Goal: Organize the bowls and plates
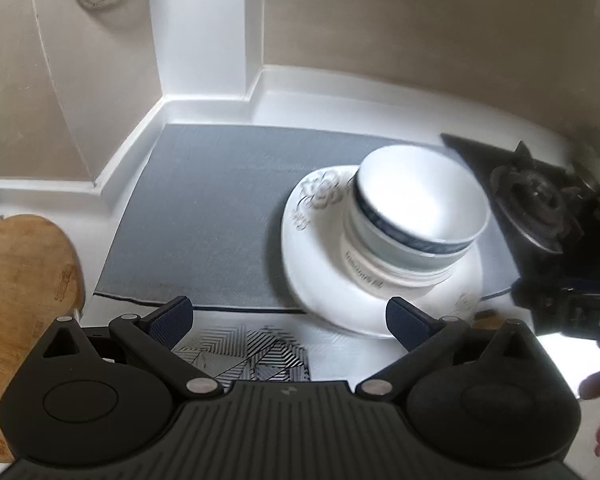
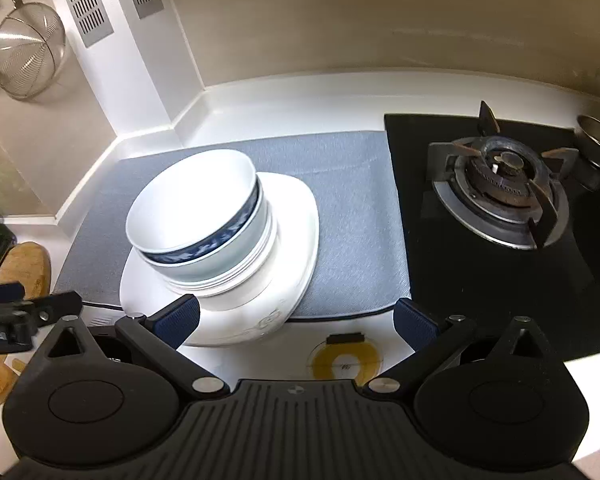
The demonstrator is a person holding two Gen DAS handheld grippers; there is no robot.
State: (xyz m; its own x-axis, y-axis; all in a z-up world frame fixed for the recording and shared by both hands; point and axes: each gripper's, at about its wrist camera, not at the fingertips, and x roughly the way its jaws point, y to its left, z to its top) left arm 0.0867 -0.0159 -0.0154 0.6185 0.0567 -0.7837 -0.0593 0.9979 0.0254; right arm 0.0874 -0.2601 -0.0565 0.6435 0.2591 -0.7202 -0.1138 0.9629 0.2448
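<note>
A stack of bowls (image 2: 204,224) is sitting on a white square plate (image 2: 296,240) left of centre in the right wrist frame and right of centre in the left wrist frame (image 1: 412,220). The top bowl (image 2: 188,204) is white inside with a dark blue patterned band under its rim, nesting in a pale blue-green bowl (image 2: 236,256), which is nesting in further white bowls (image 1: 364,268), one bearing small print on its side. The plate (image 1: 312,280), showing a grey floral motif at its far-left corner and near edge, is lying on a grey mat (image 1: 204,220), its near corner hanging past the mat's front edge over the white countertop (image 2: 340,92).

The right gripper (image 2: 296,320) is hovering at the bottom of its frame with fingers spread wide and grasping nothing; its left blue pad (image 2: 178,320) is overlapping the plate's near edge in the picture, though contact cannot be told. The left gripper (image 1: 288,320) is likewise spread and empty, its right blue pad (image 1: 410,326) sitting against the plate's near rim in the picture.

A black gas hob with a burner (image 2: 500,196) is lying just right of the mat. A wooden cutting board (image 1: 20,280) is showing at the left edge, a wire mesh strainer (image 2: 28,52) is hanging at upper left, and a yellow ring marking (image 2: 346,360) is lying on the counter between the right gripper's fingers.
</note>
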